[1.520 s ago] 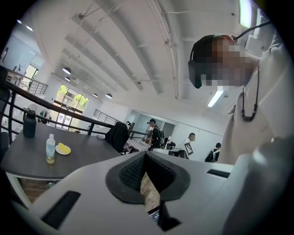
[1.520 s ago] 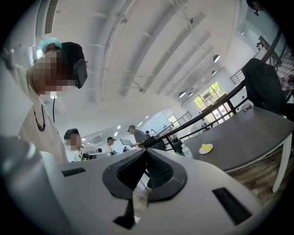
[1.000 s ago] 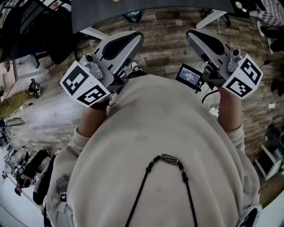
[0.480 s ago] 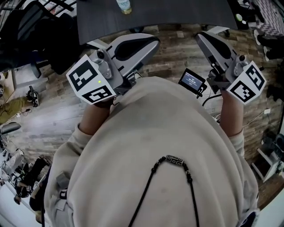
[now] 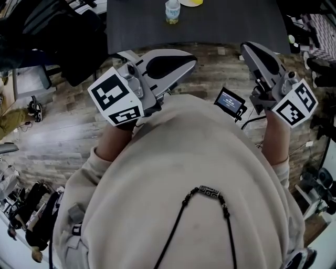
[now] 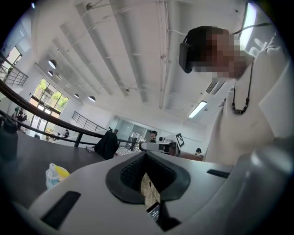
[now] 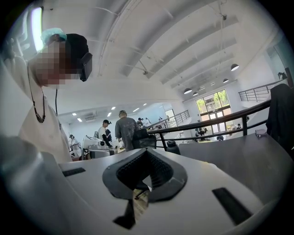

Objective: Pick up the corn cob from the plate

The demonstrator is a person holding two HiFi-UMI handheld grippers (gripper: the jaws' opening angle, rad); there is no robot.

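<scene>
The person's pale sweater [image 5: 189, 173] fills most of the head view, with plank floor [image 5: 68, 131] around it and the dark table [image 5: 226, 21] lying well ahead at the top edge. Both tools are held close to the chest. The left gripper [image 5: 190, 60] and right gripper [image 5: 247, 48] each have their jaws drawn together with only a slit between them, and neither holds anything. A small screen [image 5: 230, 100] sits between them. On the table stand a bottle [image 5: 171, 11] and, just beside it, a yellow patch [image 5: 191, 2]. That patch may be the plate or the cob, but it is too cropped to tell. The task looks barely started, at the approach step. The next move calls for stepping to the table, bringing the plate into view, and spreading one gripper's jaws over the cob.
</scene>
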